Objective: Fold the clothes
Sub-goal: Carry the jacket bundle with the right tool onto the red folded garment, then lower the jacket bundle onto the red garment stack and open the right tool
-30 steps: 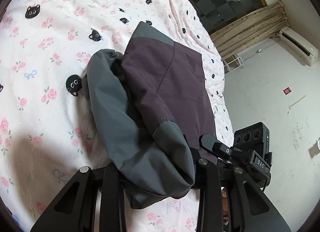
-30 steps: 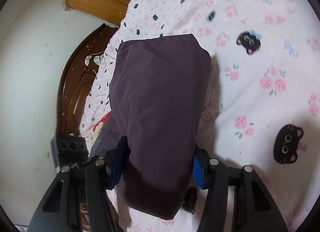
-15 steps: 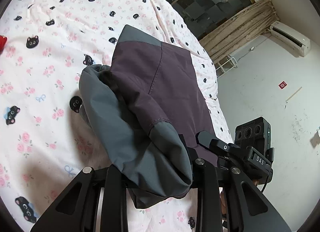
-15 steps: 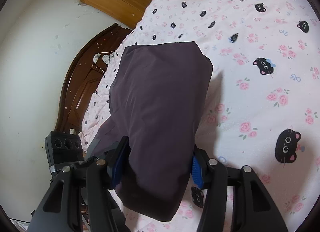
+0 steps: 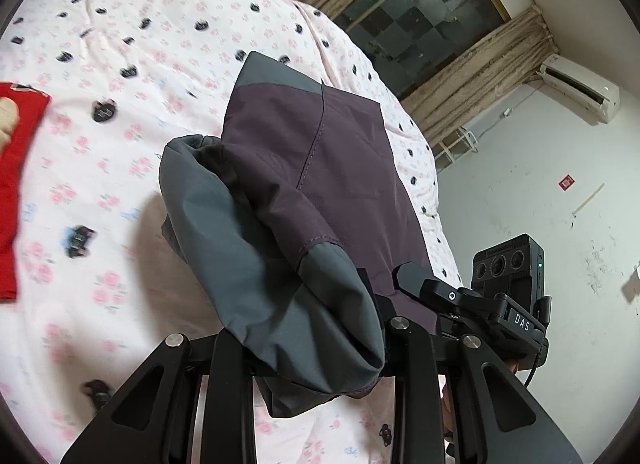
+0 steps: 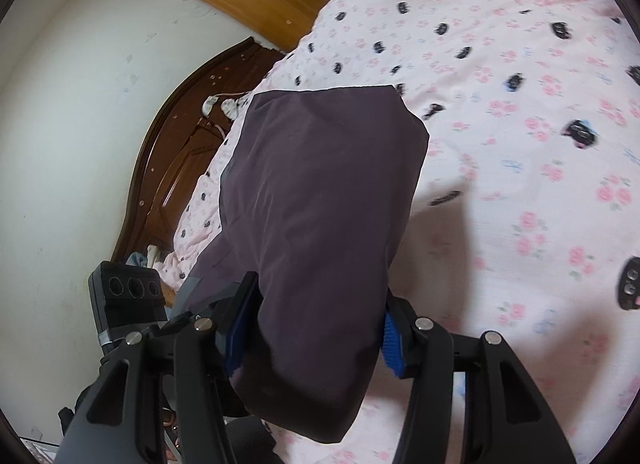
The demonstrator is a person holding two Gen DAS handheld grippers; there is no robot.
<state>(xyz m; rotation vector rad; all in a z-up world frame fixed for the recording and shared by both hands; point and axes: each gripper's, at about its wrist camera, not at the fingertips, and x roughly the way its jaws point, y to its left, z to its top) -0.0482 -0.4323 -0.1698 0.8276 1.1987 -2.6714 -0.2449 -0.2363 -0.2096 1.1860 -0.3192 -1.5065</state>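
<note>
Even indoor light fills both my views; a lamp glints in the dark window (image 5: 420, 3). The garment (image 6: 320, 203) casts soft shadows on the bed (image 6: 520, 63), whose cat prints smear with motion blur. Fisheye edges curve and darken.

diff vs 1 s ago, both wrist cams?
Both tongs, left and right, have lifted the folded purple-and-grey garment higher off the floral bedsheet: the sheet's print looks smaller and more of the bed shows. A red cloth has entered the left wrist view at its left edge. Nothing was released or newly grasped. Unchanged: both tongs clamped on the garment's near end, and its fold.
</note>
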